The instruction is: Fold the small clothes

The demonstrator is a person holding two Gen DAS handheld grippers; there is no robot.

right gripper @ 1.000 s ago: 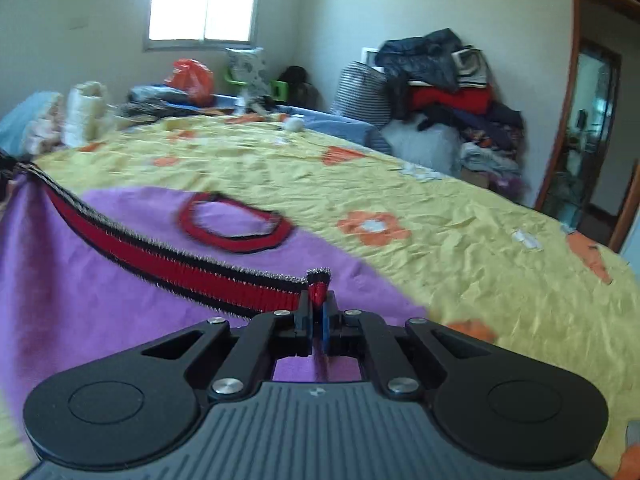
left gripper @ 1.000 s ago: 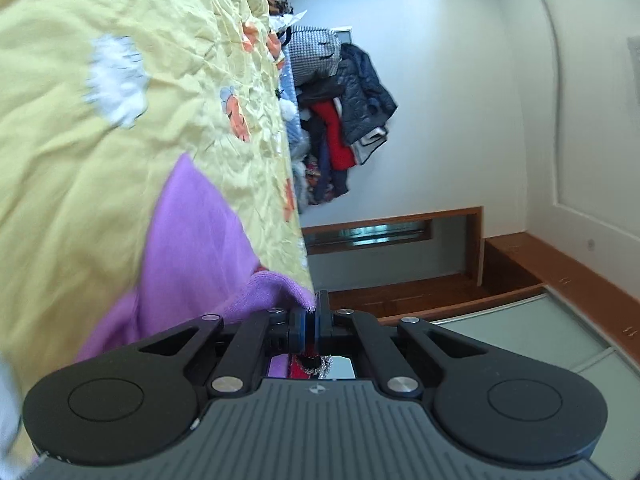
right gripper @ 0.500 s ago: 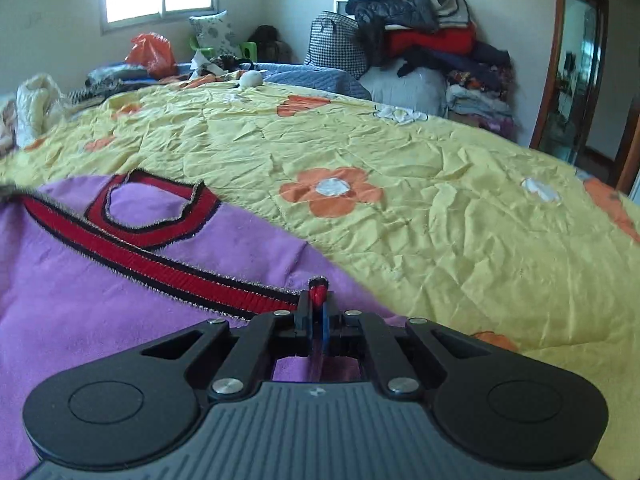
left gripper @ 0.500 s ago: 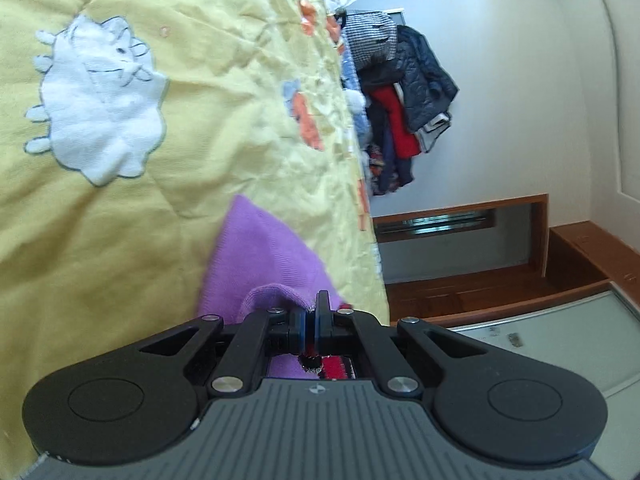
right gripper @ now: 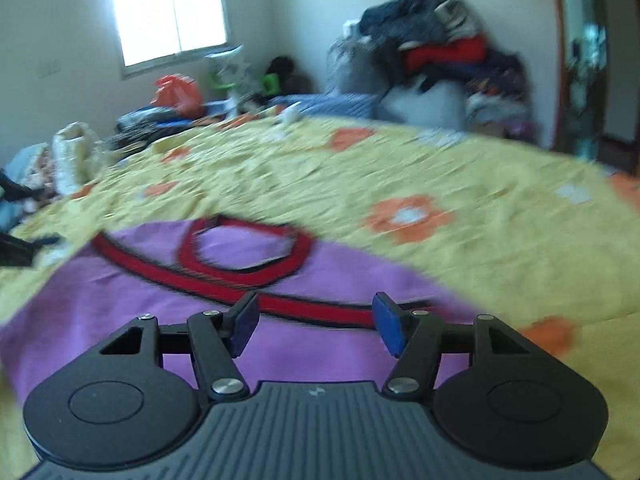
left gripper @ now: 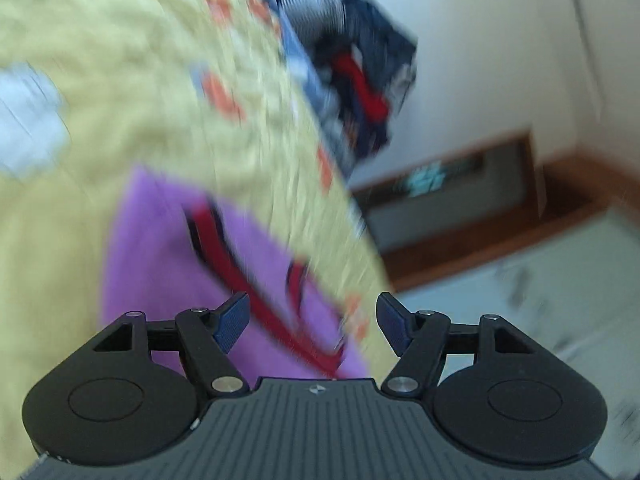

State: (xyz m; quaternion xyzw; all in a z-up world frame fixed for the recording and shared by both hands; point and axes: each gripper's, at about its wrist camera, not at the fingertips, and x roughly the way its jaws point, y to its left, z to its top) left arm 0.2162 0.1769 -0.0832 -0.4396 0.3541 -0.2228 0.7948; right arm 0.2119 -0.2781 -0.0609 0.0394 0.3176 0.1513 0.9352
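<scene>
We are looking along both tools at a purple garment (right gripper: 132, 312) that is lying flat on a bed covered by a yellow quilt (right gripper: 460, 184) with orange flower patches. The garment is carrying red trim edged in black: a closed neckline loop (right gripper: 244, 252) and a long red band (right gripper: 304, 308) running across the cloth just below it.

The right tool (right gripper: 316, 326) is hovering low over the near part of the garment with its jaws apart; they have just been opening, and nothing is being pinched between the blue pads (right gripper: 386, 326). The red band is passing under the gap between them, and we cannot tell whether the tips are brushing the fabric.

The left tool (left gripper: 314, 326) is also standing with its jaws wide apart after just opening, and its blue pads (left gripper: 232, 322) are gripping nothing. In the left wrist view, which is badly blurred and rolled sideways, the purple garment (left gripper: 160, 248) is lying beyond the tips with its red band (left gripper: 256, 292) crossing the gap, close to the edge of the quilt (left gripper: 120, 80) where the bed is ending.

Beyond the bed, a heap of dark and red clothes (right gripper: 440, 48) is piled against the wall, a bright window (right gripper: 172, 8) is showing at the far side, and an orange bag (right gripper: 176, 92) is sitting among other clutter beneath it. A wooden door frame (right gripper: 560, 60) is standing at the right edge of the right wrist view.
</scene>
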